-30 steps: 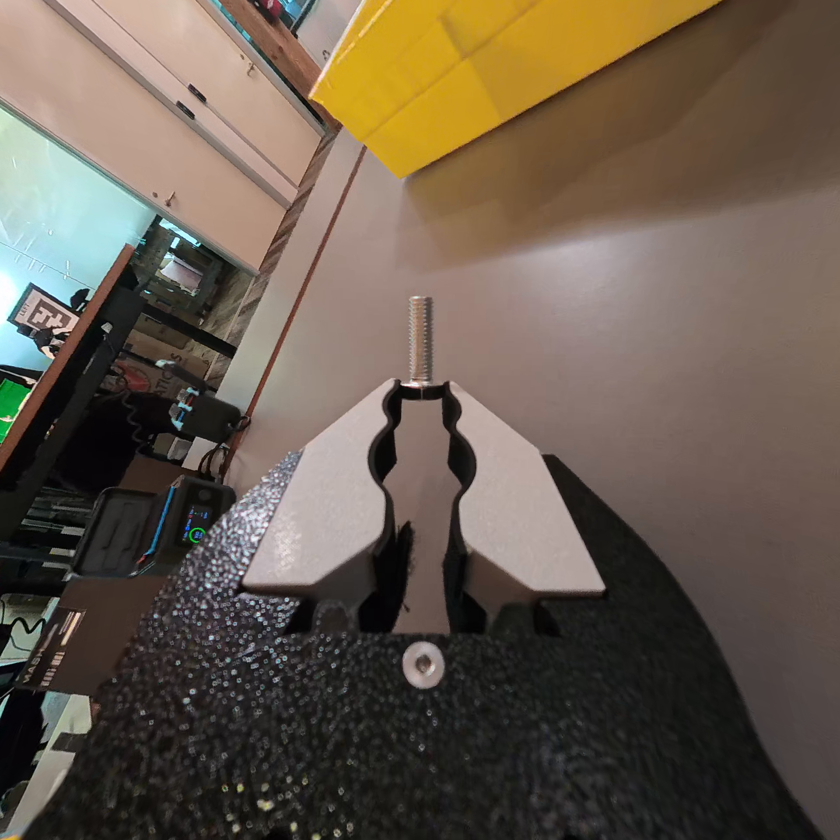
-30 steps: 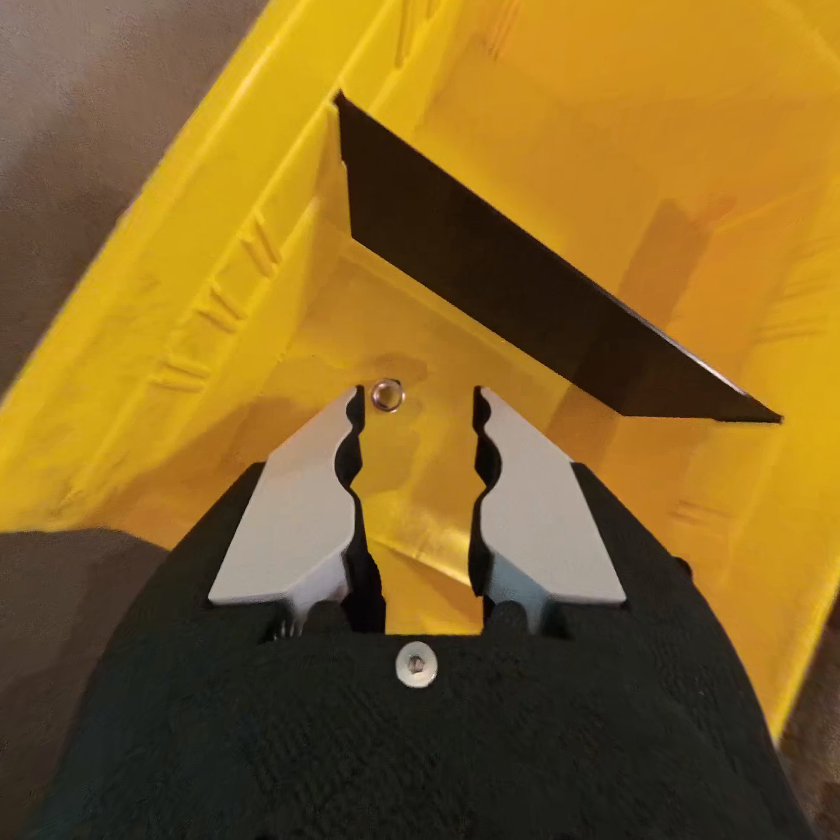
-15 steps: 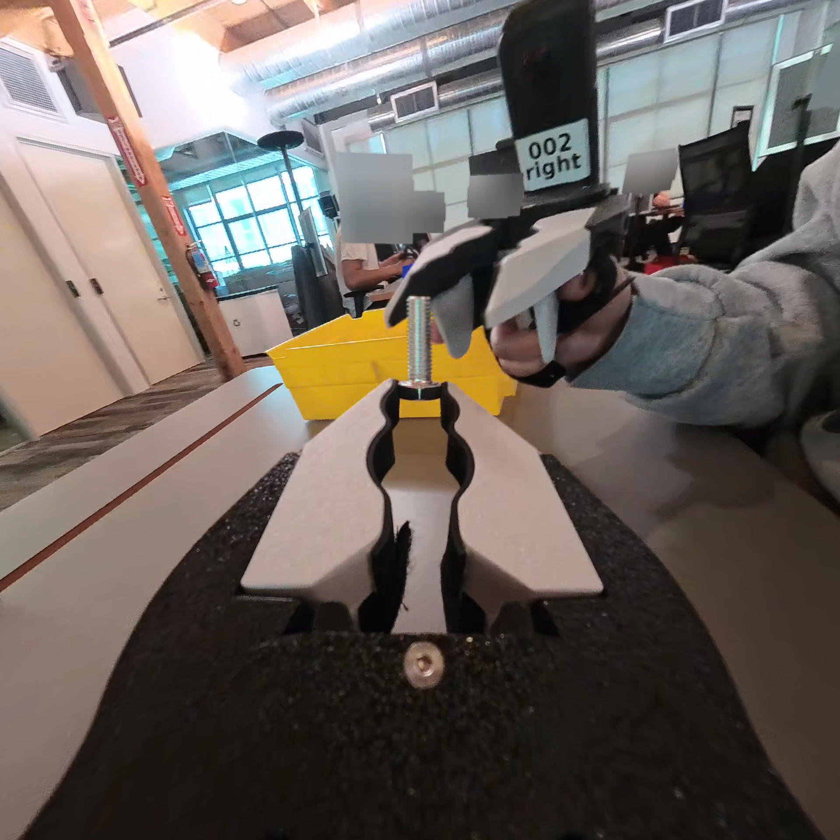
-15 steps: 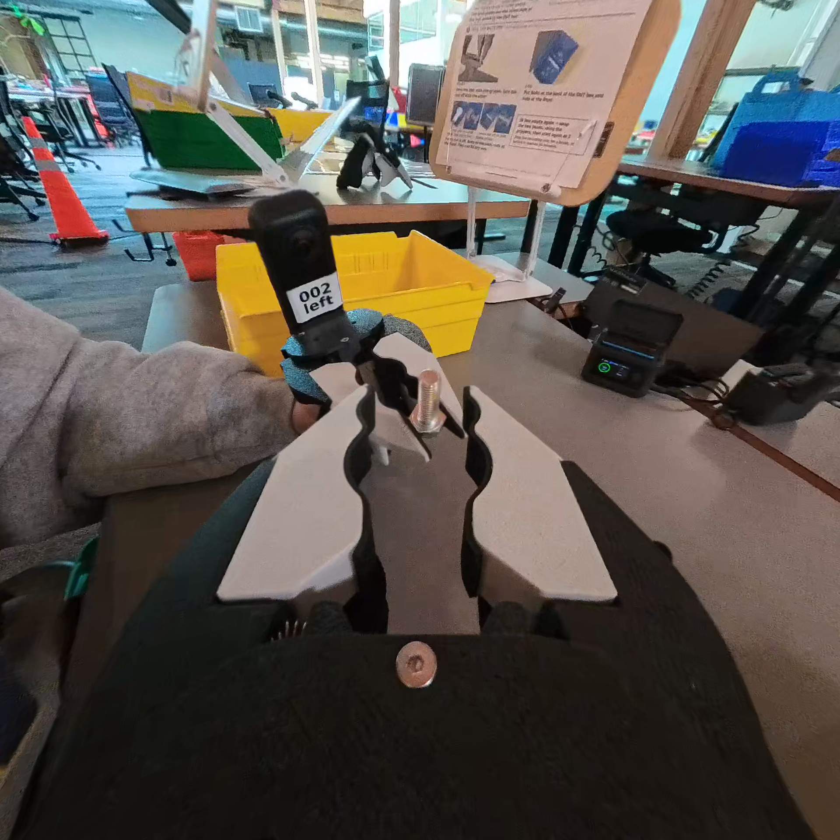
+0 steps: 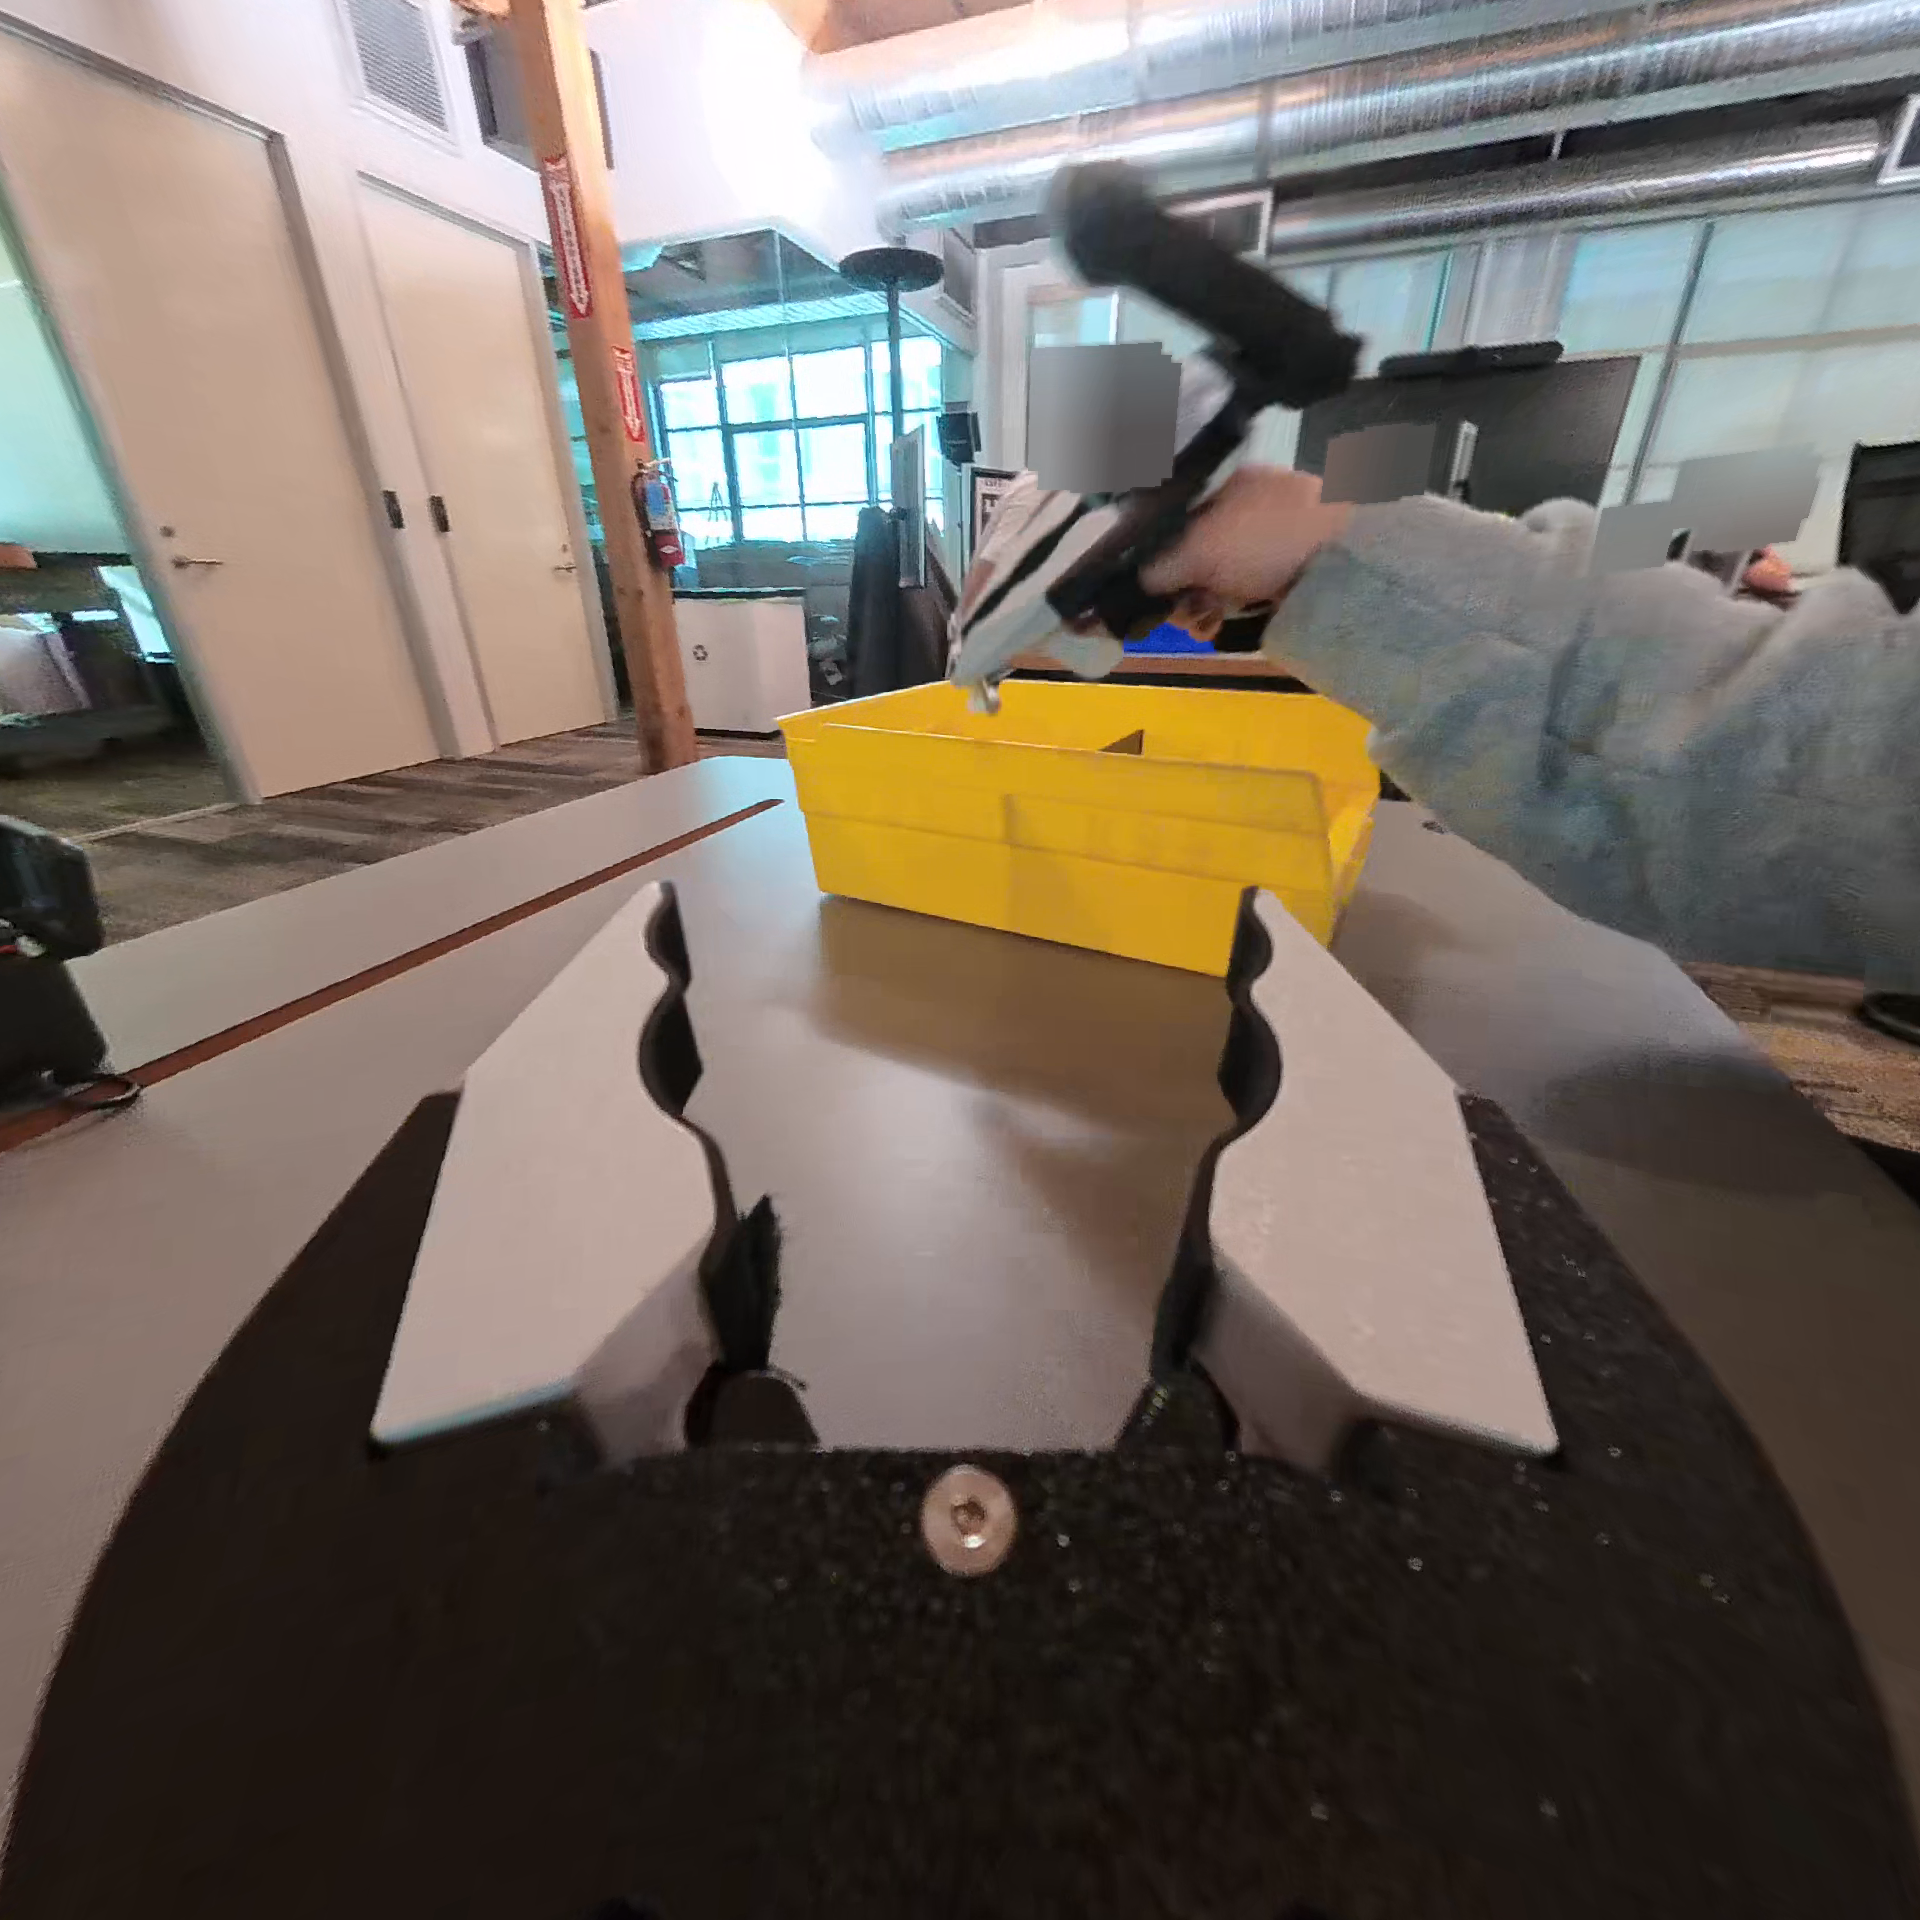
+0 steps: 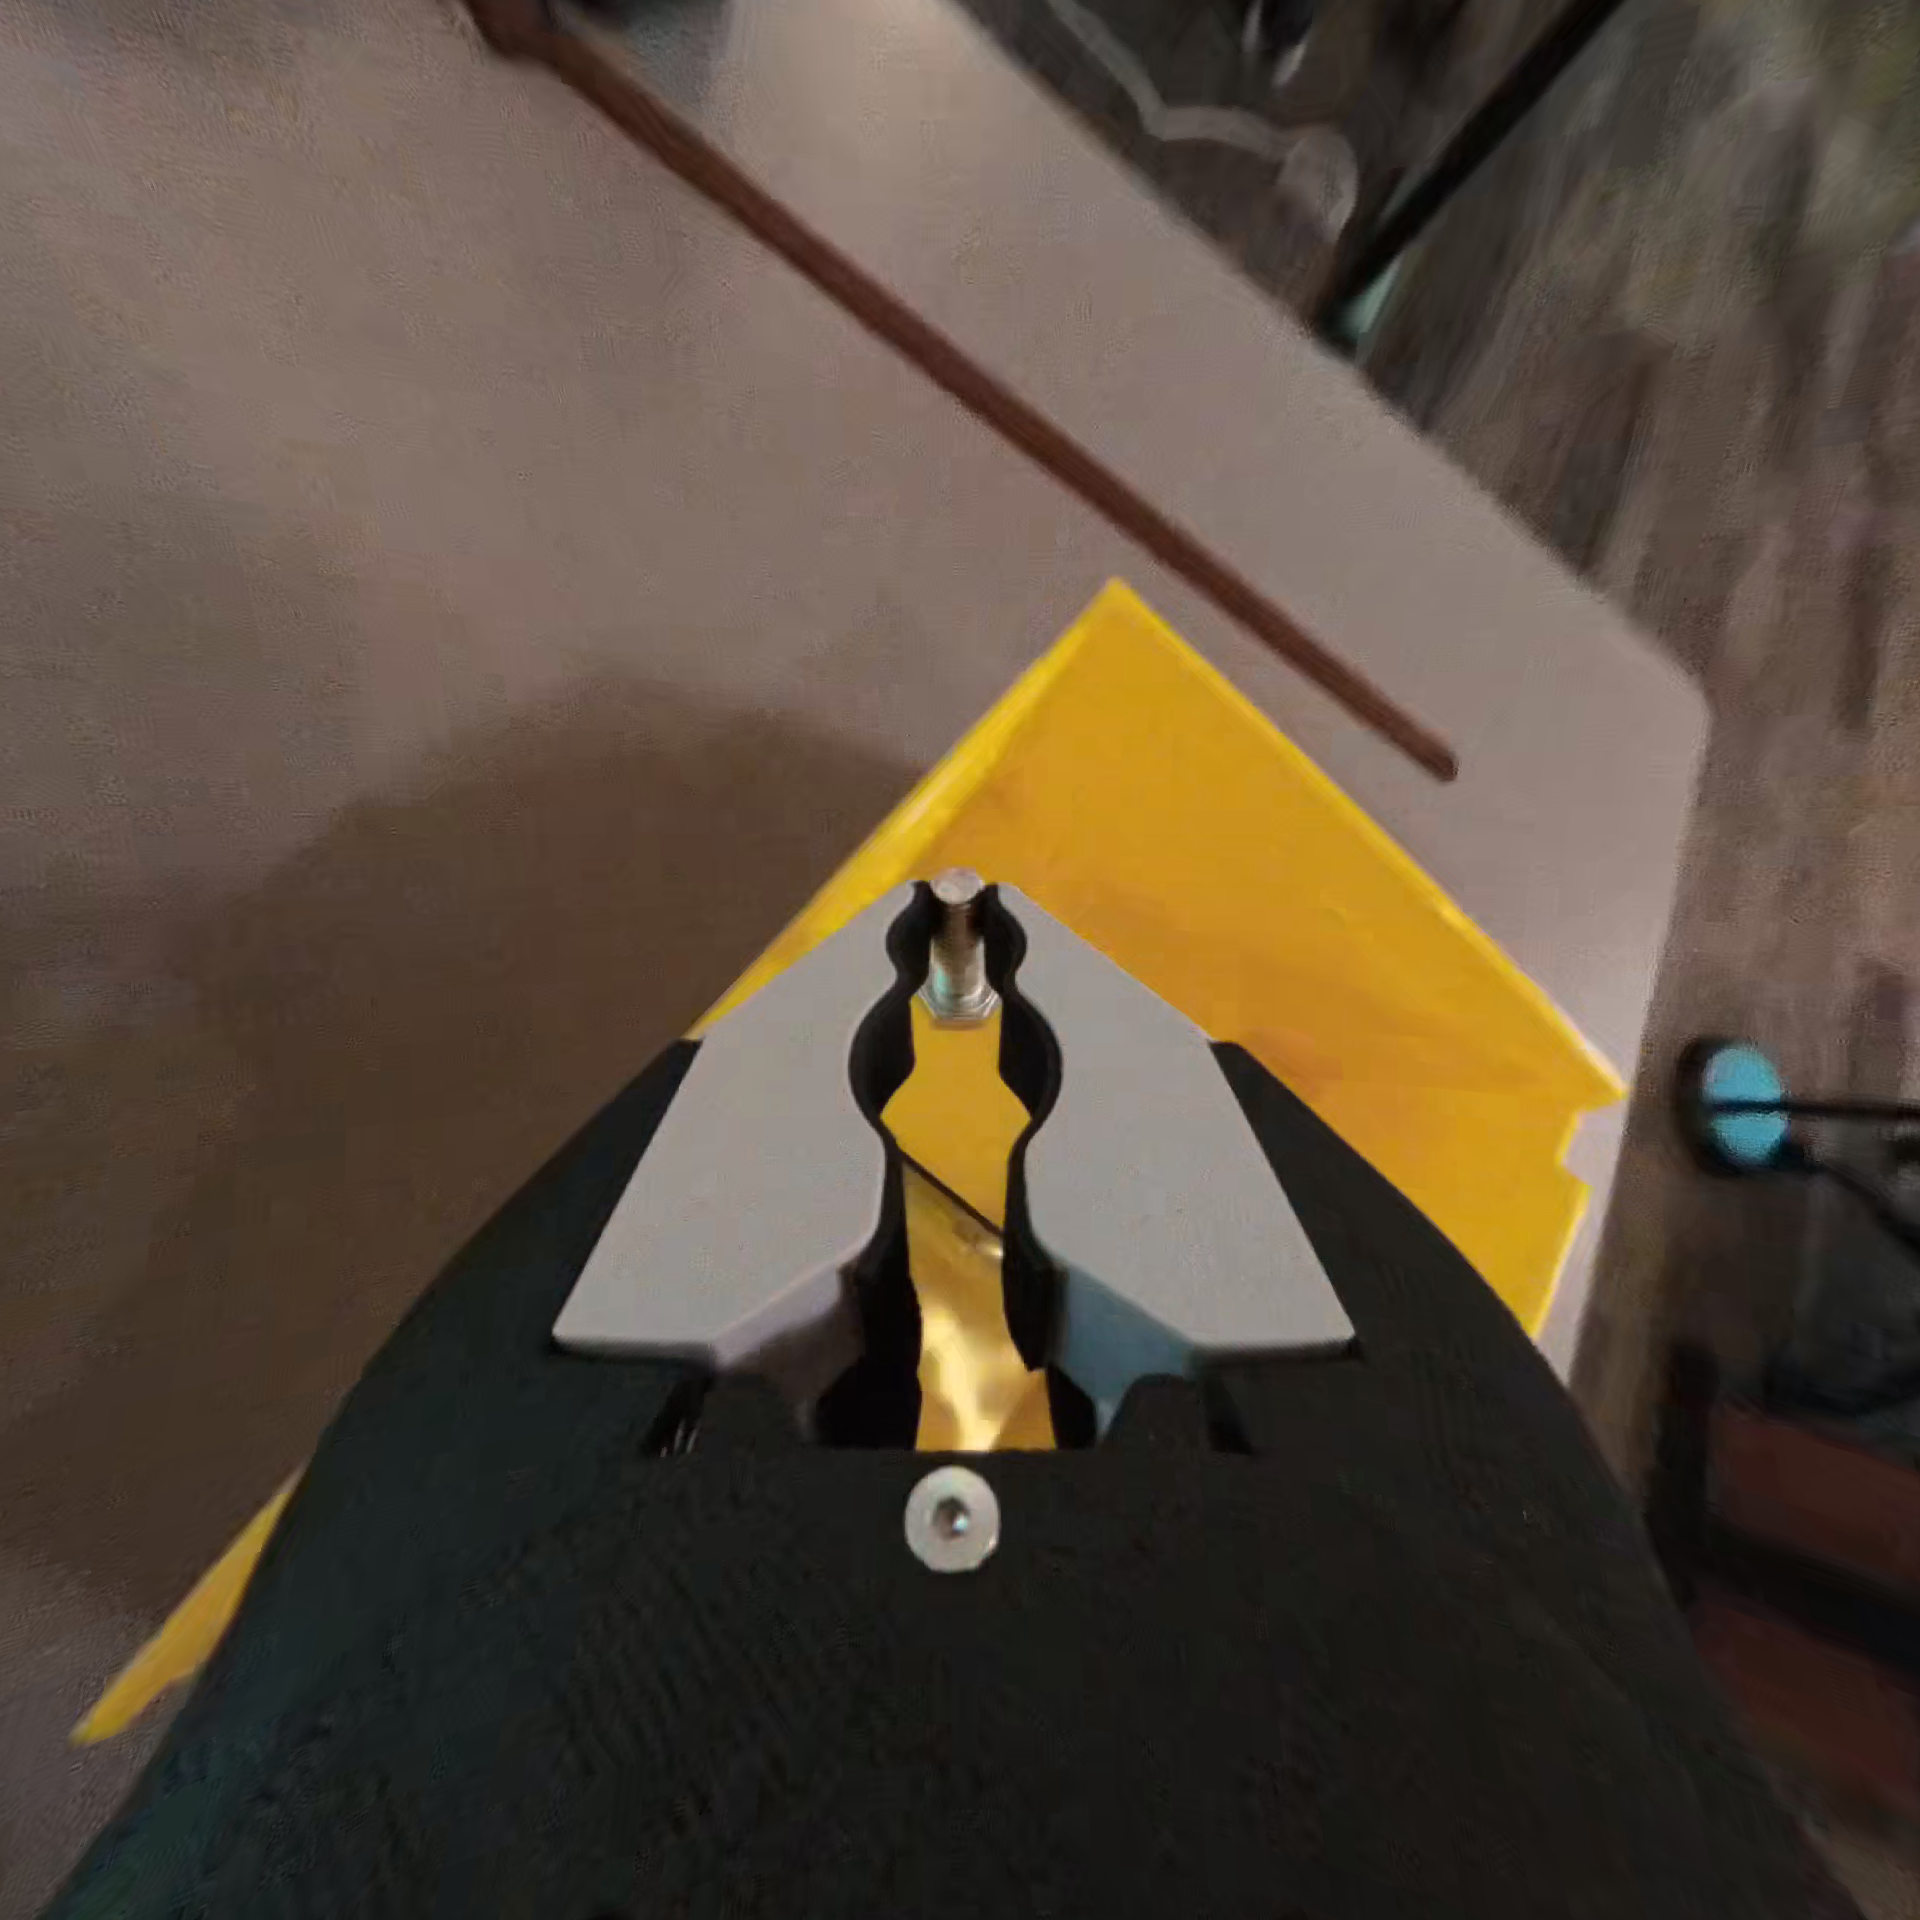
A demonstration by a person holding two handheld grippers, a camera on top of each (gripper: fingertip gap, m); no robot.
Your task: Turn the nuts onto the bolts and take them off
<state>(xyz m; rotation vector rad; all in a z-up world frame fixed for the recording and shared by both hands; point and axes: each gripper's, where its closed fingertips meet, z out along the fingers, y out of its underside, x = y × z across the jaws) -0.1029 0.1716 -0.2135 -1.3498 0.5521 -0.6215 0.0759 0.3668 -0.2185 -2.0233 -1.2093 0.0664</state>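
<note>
Two tools in play, and only one is carrying anything. The right tool (image 6: 958, 896) is clamped narrow on the bolt (image 6: 954, 951), pinching its threaded shank right at the fingertips, with the hex head (image 6: 956, 1006) sitting back toward the tool body and the shank end poking out past the tips. That grip makes sense: the notched inner profile of the fingers cradles a round shank and stops it rolling.

From the left wrist view, the right tool (image 5: 992, 665) is angled nose-down over the yellow bin (image 5: 1070, 842), and the bolt (image 5: 983, 694) shows as a small silver glint at its tips, just above the bin's rim. The person's hand (image 5: 1236, 551) grips the handle behind it, grey sleeve trailing off to the right. My read: the bolt is headed into the bin, so this looks like the put-away end of a cycle, though a fresh pick-up cannot be ruled out.

Meanwhile the left tool (image 5: 956, 914) stands wide and empty, low over the grey table (image 5: 935, 1091), well short of the bin. No nut is visible in either view, and the black divider (image 5: 1127, 742) hides part of the bin's interior. The frames are motion-blurred, so finer detail is lost.
</note>
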